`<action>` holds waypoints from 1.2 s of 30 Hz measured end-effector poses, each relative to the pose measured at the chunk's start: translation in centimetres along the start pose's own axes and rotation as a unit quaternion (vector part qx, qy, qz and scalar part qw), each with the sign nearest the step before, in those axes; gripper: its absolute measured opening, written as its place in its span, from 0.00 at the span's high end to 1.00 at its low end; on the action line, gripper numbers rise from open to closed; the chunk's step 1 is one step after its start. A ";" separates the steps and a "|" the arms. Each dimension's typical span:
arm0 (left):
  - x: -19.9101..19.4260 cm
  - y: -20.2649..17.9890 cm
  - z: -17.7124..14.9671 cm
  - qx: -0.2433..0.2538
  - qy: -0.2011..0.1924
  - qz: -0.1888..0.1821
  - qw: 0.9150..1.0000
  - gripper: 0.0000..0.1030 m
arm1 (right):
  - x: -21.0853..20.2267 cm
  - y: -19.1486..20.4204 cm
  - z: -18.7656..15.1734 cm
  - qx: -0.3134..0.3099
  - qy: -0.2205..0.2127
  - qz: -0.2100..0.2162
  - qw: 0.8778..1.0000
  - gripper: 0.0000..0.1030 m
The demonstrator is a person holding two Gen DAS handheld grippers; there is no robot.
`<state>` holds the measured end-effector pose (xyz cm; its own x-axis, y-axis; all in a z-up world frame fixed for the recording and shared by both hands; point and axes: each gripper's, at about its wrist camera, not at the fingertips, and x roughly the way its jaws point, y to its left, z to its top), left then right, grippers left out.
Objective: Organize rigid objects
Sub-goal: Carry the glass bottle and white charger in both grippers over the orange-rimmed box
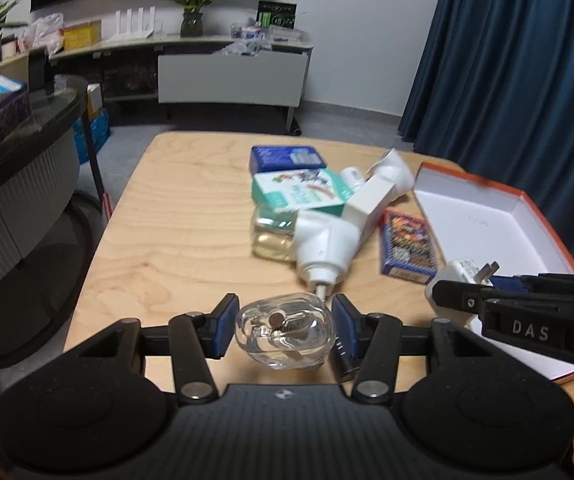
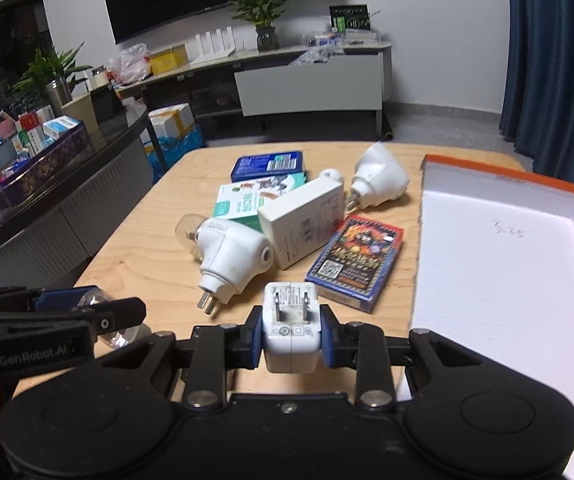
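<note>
My left gripper [image 1: 283,326] is shut on a clear glass bottle [image 1: 285,334], held above the near part of the wooden table [image 1: 175,240]. My right gripper [image 2: 291,338] is shut on a white plug adapter [image 2: 292,330], prongs pointing away; it also shows in the left wrist view [image 1: 457,280]. A white plug-in device [image 2: 233,258], a white box [image 2: 305,222], a card deck [image 2: 357,262], a teal box [image 2: 243,200], a blue box [image 2: 267,165] and another white plug-in device [image 2: 379,178] lie mid-table. An open orange-rimmed white box [image 2: 503,248] sits at the right.
A dark curved counter [image 2: 67,184] with boxes and plants stands to the left. A low cabinet [image 2: 311,88] with clutter runs along the back wall. Blue curtains [image 1: 507,60] hang at the right. The left gripper shows in the right wrist view [image 2: 87,320] at lower left.
</note>
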<state>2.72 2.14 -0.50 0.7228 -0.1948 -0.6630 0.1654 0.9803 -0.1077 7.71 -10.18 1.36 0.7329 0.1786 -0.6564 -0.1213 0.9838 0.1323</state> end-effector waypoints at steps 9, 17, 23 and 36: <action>-0.8 -4.3 1.2 0.020 -0.012 -0.031 0.999 0.50 | -4.0 -3.1 0.3 0.022 -0.030 -0.030 0.999 0.66; -0.4 -9.2 3.7 0.040 -0.015 -0.087 0.995 0.50 | -6.4 -8.0 0.5 0.063 -0.047 -0.075 0.994 0.66; 0.6 -12.8 5.8 0.065 -0.014 -0.113 0.991 0.50 | -7.7 -11.5 1.1 0.090 -0.058 -0.101 0.989 0.66; 2.7 -17.2 8.3 0.081 -0.010 -0.131 0.988 0.50 | -8.3 -17.1 3.1 0.106 -0.065 -0.124 0.984 0.66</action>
<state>7.35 -15.53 5.70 0.6542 -0.4438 -0.6124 0.4531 0.8783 -0.1526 5.79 -28.52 6.85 0.8033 -0.0845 -0.5896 0.2053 0.9685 0.1410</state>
